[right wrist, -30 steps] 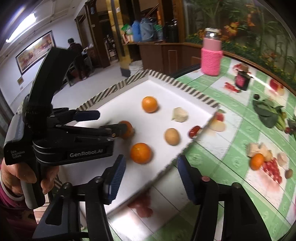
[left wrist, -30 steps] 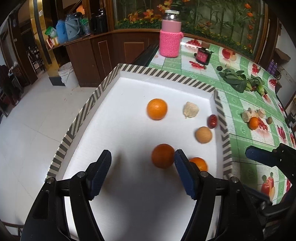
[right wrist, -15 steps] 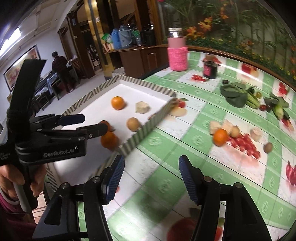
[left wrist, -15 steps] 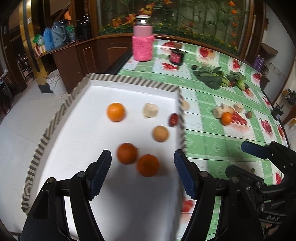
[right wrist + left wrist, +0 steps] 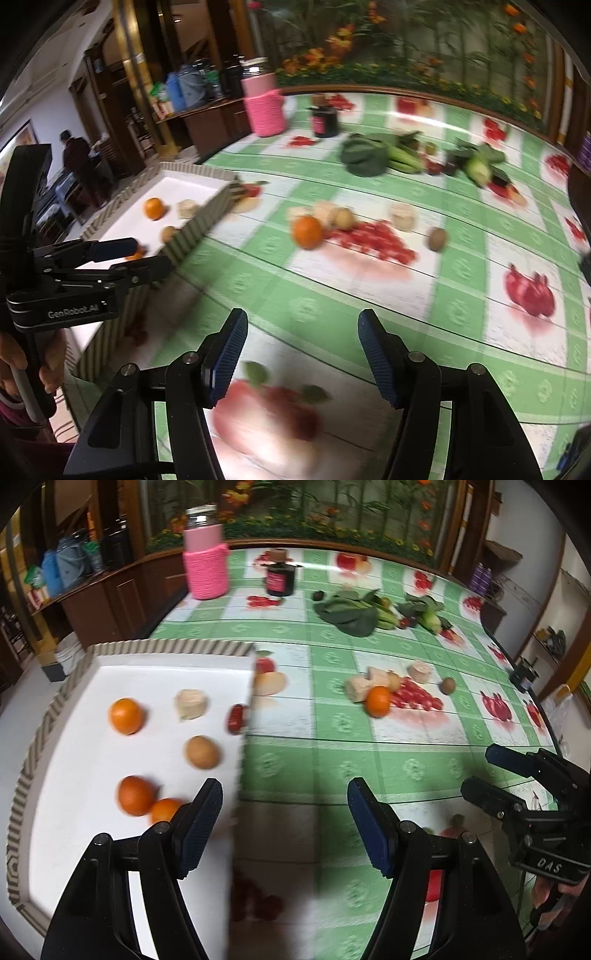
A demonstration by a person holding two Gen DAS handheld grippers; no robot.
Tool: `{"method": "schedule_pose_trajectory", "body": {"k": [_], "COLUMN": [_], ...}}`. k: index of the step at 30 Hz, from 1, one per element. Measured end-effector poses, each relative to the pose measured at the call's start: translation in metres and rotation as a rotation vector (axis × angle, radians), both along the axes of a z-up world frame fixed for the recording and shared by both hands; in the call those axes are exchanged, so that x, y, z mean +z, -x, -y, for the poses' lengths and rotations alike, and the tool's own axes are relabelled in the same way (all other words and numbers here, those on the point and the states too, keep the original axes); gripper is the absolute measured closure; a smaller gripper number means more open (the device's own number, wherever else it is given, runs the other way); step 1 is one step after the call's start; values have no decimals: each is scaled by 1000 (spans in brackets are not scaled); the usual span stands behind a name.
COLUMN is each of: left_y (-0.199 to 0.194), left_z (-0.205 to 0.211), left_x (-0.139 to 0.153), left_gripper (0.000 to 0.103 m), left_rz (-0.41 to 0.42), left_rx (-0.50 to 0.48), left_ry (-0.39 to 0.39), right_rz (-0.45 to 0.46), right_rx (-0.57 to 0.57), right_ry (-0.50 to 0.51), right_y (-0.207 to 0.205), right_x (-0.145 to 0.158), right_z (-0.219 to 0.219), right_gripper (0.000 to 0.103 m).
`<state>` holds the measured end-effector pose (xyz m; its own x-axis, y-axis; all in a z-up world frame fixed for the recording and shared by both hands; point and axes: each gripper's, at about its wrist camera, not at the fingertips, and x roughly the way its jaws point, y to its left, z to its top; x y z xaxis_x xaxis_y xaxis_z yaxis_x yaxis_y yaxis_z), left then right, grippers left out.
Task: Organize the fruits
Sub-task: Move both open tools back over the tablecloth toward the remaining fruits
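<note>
A white tray with a striped rim (image 5: 170,648) (image 5: 199,225) sits at the table's left. It holds three oranges (image 5: 125,716), a tan round fruit (image 5: 201,752), a pale chunk (image 5: 190,703) and a red date (image 5: 235,719). On the green tablecloth lie an orange (image 5: 377,700) (image 5: 307,232), pale chunks (image 5: 419,671), a tan fruit (image 5: 345,218) and a kiwi (image 5: 448,685) (image 5: 437,238). My left gripper (image 5: 284,823) is open and empty over the tray's right edge. My right gripper (image 5: 299,354) is open and empty above the tablecloth.
A jar in a pink knitted sleeve (image 5: 205,565), a dark red jar (image 5: 280,579) and leafy greens (image 5: 354,613) stand at the far side. The table edge drops to the floor left of the tray. Each gripper shows in the other's view (image 5: 532,794) (image 5: 85,273).
Both grippers have swung right, away from the tray and toward the loose fruit on the tablecloth. Both stay open and empty. The fruit in the tray has not moved.
</note>
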<state>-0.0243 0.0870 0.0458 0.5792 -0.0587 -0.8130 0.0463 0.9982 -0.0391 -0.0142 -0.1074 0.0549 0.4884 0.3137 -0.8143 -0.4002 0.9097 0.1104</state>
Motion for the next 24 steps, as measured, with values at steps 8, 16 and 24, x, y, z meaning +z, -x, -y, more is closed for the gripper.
{"method": "schedule_pose_trajectory", "body": {"k": [8, 16, 24], "left_y": [-27, -57, -81], "left_z": [37, 63, 73], "left_x": [-6, -15, -31], "left_gripper": [33, 33, 34], "left_rz": [-26, -31, -52], "left_rx": [-61, -68, -53], "left_ry": [18, 31, 36], "right_rz": [-11, -2, -14], "right_rx": [-58, -57, -48], "right_ry": [24, 42, 87], "right_y": [-16, -31, -55], "right_x": [-3, -1, -7], "right_z": [37, 50, 53], "right_gripper": [38, 38, 38]}}
